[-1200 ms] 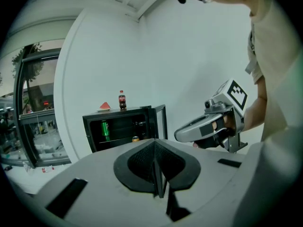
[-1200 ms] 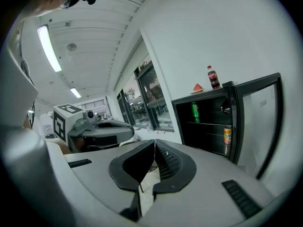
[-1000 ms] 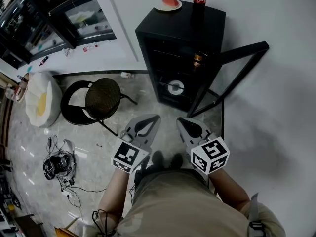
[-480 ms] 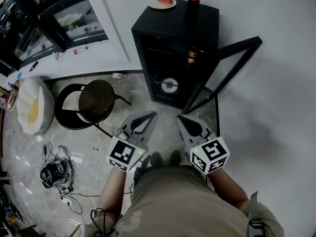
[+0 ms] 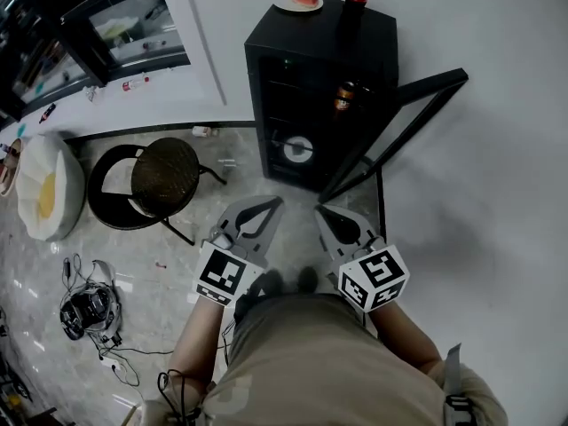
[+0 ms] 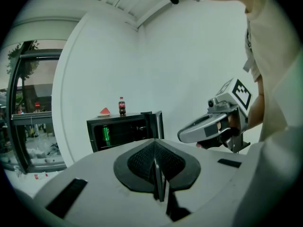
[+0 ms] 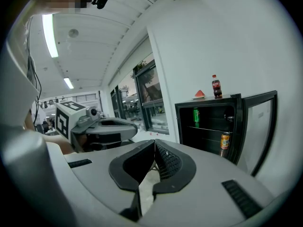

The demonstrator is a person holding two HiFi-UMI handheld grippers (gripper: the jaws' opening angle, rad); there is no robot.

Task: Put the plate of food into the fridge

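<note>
Both closed and empty, my left gripper [image 5: 273, 205] and right gripper [image 5: 322, 212] face the open fridge [image 5: 311, 69]; next, I reckon, I reach for the plate [image 5: 300, 5] on top.

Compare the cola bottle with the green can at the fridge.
The cola bottle stands on top of the fridge, beside the watermelon plate; the green can stands inside, on the upper shelf. The cola bottle is dark with a red label; the green can is bright green. Both stand upright.
</note>
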